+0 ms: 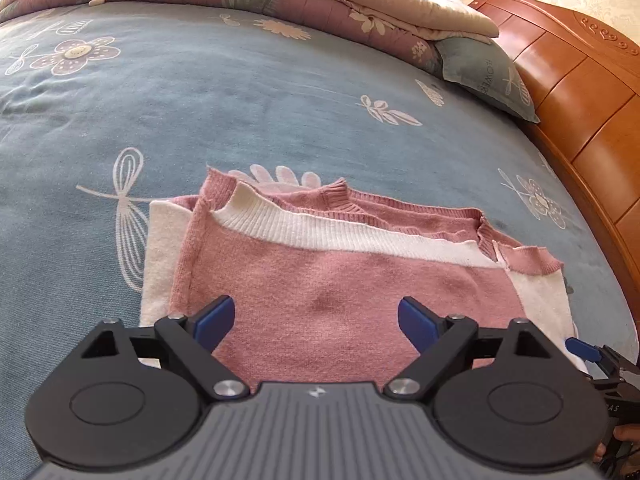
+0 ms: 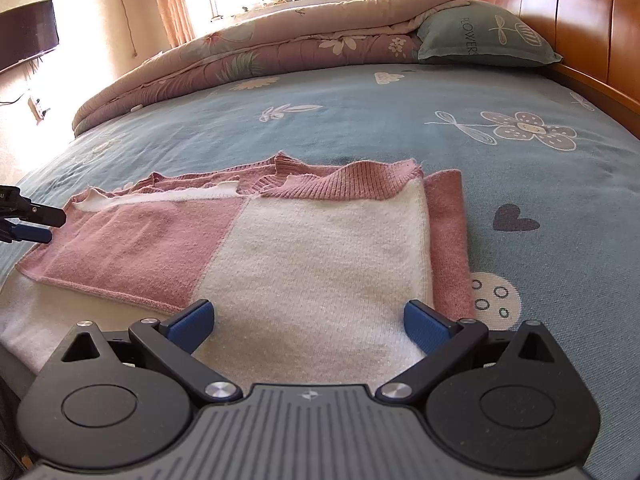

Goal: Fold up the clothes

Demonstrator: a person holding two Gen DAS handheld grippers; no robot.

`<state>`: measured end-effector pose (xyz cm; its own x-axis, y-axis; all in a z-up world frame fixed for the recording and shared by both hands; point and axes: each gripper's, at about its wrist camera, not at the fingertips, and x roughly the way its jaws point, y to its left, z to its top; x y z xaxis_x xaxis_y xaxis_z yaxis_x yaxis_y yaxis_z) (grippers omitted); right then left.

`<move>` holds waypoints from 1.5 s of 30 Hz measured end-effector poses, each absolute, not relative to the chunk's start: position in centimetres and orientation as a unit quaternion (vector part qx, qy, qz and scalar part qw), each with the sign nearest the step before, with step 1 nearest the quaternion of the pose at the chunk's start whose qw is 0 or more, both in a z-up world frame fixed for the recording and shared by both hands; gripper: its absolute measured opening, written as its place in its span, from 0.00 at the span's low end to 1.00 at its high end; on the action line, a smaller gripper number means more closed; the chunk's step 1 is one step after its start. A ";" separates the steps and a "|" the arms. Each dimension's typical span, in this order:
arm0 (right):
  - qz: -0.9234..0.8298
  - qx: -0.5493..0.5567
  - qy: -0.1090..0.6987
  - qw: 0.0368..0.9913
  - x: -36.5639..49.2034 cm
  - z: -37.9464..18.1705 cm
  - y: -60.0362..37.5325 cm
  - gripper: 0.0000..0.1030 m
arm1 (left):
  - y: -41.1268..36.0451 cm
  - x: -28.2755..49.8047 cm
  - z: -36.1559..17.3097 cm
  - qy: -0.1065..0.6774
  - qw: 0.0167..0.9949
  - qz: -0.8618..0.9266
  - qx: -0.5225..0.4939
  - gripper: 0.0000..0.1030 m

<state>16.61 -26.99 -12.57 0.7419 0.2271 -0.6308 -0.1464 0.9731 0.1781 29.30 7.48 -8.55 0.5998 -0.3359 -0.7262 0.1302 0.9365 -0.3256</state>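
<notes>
2 grippers hover over a folded pink-and-white sweater (image 1: 340, 280) lying flat on a blue flowered bedsheet (image 1: 240, 92). From the left wrist view, the left gripper (image 1: 316, 320) is spread wide and holds nothing, with the sweater at 12 o'clock. The right gripper (image 2: 308, 326) is equally wide and empty above the sweater's white panel. A pillow (image 2: 480, 36) and a rolled quilt (image 2: 280, 52) lie at 1 o'clock.

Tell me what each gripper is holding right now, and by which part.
Nothing is held. The left gripper and right gripper are both open above the folded pink and white sweater, with no fabric between the fingers.
</notes>
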 end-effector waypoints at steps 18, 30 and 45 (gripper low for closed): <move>0.085 0.030 0.364 0.927 17.1 -12.4 -25.9 1.00 | -1.3 31.0 -7.8 0.434 0.880 -0.188 -0.026 0.87; 0.092 0.003 0.360 0.928 15.5 -9.7 -24.2 1.00 | -0.1 29.7 -7.9 0.435 0.877 -0.199 -0.042 0.88; 0.240 0.012 0.395 0.887 20.2 -8.0 -13.4 1.00 | 15.1 28.1 -6.3 0.407 0.897 -0.100 -0.144 0.88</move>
